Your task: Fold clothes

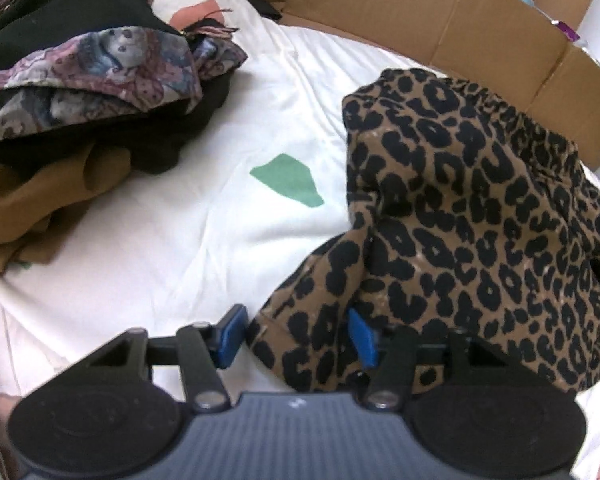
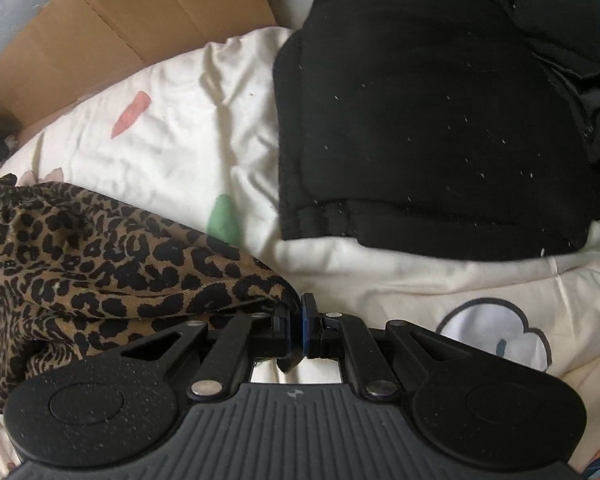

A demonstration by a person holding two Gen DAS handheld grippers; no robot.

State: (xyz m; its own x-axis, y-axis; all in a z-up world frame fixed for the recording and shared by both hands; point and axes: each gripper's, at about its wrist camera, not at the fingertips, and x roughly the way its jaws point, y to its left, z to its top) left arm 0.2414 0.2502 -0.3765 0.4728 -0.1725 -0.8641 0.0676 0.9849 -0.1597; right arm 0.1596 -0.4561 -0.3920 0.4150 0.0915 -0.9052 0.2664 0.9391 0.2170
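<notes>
Leopard-print garment (image 1: 480, 232) lies bunched on the white bedspread (image 1: 188, 216) — landmark for all below. Left gripper (image 1: 296, 336): blue pads spread, a lower edge of the garment between them; the far pad sits against the cloth, the near pad (image 1: 230, 334) stands apart from it (grip not closed). Right gripper (image 2: 296, 322): fingers pressed together, pinching a corner of the garment's edge. Beside the garment, bare bedspread with a green patch (image 1: 288, 180) — open room. Beyond that, a heap of unfolded clothes (image 1: 84, 92). Folded black garment (image 2: 440, 120) lies well apart from the leopard cloth. Cardboard (image 1: 460, 24) borders the bedspread's far edge.
</notes>
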